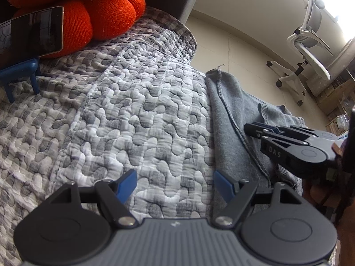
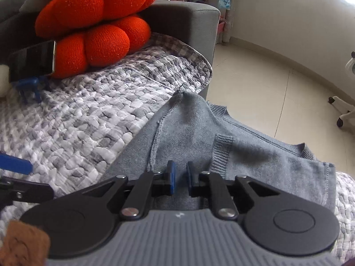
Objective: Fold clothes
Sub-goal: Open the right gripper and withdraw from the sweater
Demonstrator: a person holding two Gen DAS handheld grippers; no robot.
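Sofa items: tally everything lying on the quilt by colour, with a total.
Orange: 1, the cushion
Grey: 1, the sweater
Black: 1, the phone
Blue: 1, the small stand under the phone
Total: 4

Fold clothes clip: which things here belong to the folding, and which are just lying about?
In the job:
grey knit garment
left gripper
right gripper

Lying about:
orange cushion
phone
blue stand
quilted cover
office chair
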